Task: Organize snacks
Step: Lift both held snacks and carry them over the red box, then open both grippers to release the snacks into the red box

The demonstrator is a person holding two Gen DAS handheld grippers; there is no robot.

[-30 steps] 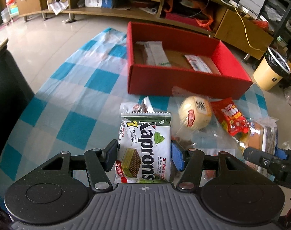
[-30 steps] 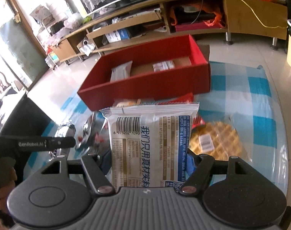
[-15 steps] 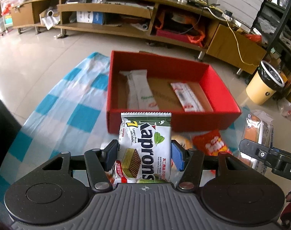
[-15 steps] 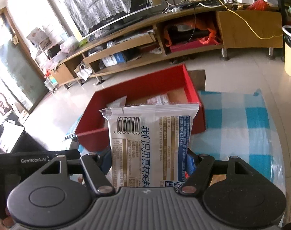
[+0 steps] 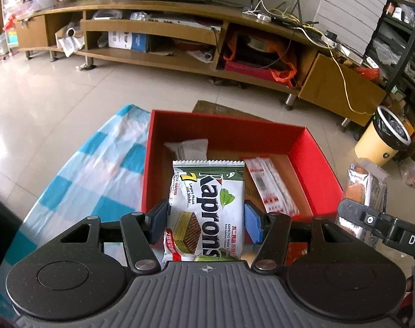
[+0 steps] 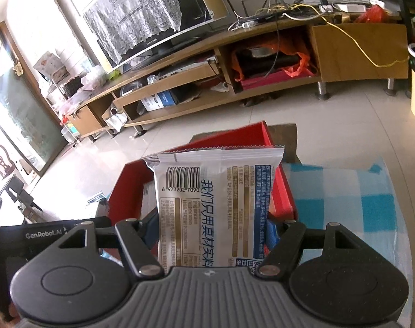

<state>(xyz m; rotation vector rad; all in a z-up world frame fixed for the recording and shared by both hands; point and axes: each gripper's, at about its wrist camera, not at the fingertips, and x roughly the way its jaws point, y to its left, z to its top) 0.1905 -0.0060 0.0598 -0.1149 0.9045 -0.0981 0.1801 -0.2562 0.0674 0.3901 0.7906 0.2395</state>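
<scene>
The left gripper [image 5: 206, 222] jaws clamp the Kaprons wafer pack [image 5: 207, 213] above the red box [image 5: 325, 164]; the right gripper [image 6: 211, 228] jaws pinch a white snack pack [image 6: 215, 205].

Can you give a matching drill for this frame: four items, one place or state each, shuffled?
Items:
1. Kaprons wafer pack
2. white barcode pack
3. red-striped sachet
4. bread bag

Places:
A. lying inside the red box
B. clamped in the right tool
C. on the table outside the box
D. clamped in the left tool

Pairs: 1-D, 2-B, 3-A, 4-C
</scene>
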